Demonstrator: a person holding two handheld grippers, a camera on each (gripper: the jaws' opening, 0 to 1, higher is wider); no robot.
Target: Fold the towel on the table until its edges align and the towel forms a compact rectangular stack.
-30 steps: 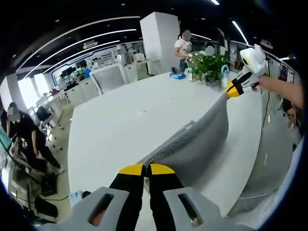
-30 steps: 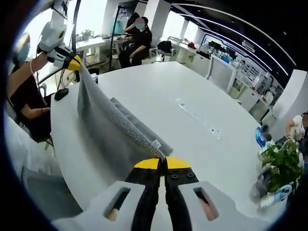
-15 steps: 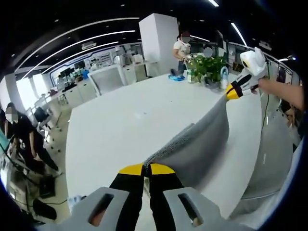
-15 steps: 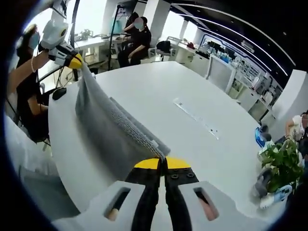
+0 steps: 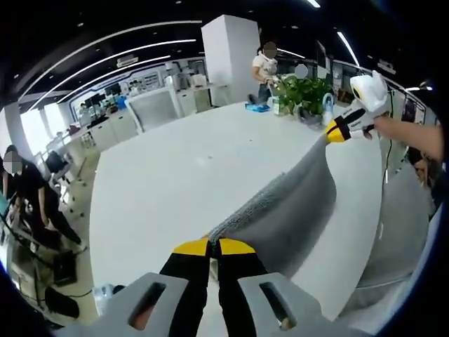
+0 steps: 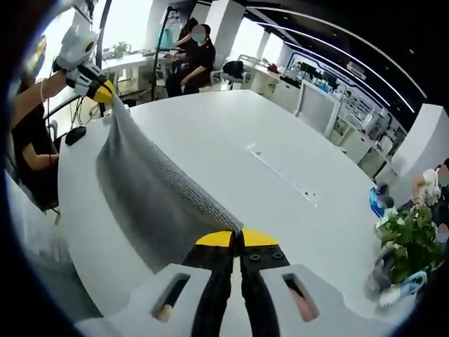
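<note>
Grey towel [image 5: 291, 203] is off the white counter [image 5: 175, 175] along its top edge, stretched taut between the two grippers, with the lower part draping down onto the counter near the person's edge; the surface looks ribbed/textured along the lifted edge, smooth grey below. In the left gripper view, left gripper [image 5: 209, 247] sits at bottom centre, yellow-tipped jaws pressed together on one towel corner, and the towel runs up and right from there to the right gripper [image 5: 335, 131], held by a hand [image 5: 382, 125] with bare forearm at the far right, jaws pinched on the opposite corner. Behind it a potted plant [image 5: 303, 95] stands at the far end of the counter, with people standing further back. In the right gripper view [image 6: 140, 189] the same towel spans from upper left, where the left gripper [image 6: 103, 92] clamps its corner above the counter edge, down to the right gripper [image 6: 235, 239] at bottom centre, jaws closed on the near corner. Towel forms a sagging sheet between them, bottom edge touching the counter [image 6: 280, 210]. A dark mouse-like item [image 6: 74, 135] lies on a lower desk to the left, people seated in the background, plant [image 6: 410, 239] at the far right.
</note>
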